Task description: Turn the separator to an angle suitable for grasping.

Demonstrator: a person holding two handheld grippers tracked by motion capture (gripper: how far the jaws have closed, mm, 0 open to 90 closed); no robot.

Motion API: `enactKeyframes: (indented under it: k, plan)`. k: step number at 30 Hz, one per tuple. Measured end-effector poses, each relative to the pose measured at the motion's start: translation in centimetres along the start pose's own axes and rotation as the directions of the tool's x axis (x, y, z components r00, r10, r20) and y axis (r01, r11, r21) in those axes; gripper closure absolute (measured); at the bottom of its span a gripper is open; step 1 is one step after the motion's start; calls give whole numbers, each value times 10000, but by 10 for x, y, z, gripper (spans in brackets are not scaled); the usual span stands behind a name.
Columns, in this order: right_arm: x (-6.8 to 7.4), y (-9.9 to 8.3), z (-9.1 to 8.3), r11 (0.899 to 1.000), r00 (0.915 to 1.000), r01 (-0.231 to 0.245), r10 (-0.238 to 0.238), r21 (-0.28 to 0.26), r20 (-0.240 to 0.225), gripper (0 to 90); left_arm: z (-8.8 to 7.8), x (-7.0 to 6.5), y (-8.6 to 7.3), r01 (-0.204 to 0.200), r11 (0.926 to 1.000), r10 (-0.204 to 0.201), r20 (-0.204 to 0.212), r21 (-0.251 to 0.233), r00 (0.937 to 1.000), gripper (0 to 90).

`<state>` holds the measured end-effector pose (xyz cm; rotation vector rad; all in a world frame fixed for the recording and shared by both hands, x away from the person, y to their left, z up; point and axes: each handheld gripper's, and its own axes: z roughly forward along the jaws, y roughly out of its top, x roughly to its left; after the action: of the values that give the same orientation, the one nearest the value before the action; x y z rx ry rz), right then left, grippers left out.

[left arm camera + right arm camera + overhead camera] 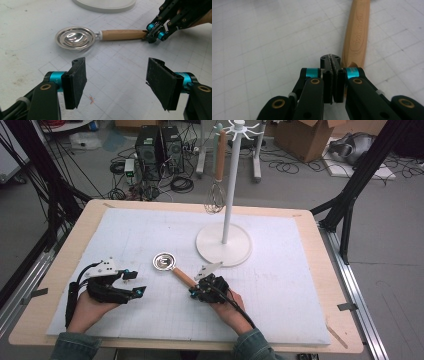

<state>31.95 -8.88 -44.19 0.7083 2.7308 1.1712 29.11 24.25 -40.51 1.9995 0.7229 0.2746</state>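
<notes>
- The right gripper (333,75) has its jaws pressed flat together with nothing between them; the pads meet face to face just beside the end of the wooden handle (358,37), which lies on the outer side of one jaw, touching or nearly so.
- The left gripper (117,82) stands wide, its two pads well apart over bare mat, holding nothing (it rests near the table's left side in the high view (131,282)).
- The thing in hand is a small metal strainer (164,261) with that wooden handle; it lies flat on the white mat (125,235), bowl up, between the two grippers and in front of the stand's round base (223,245).
- The step, as I judge it, is the approach to a pick-up: the handle's end is reached but not gripped.
- The next move likely calls for the right jaws to part, straddle the handle's end and close on it, then lift toward the hook rack (239,128), where a whisk (215,195) already hangs (a free hook seems the aim).
</notes>
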Motion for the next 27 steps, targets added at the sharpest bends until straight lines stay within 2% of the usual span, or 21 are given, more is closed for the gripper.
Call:
enactKeyframes:
  k: [27]
  plan:
    - [-31, -8, -17, 9994, 9974, -320, 309, 162, 653, 893, -1, 1, 0, 36, 10000, -36, -41, -15, 10000, 311]
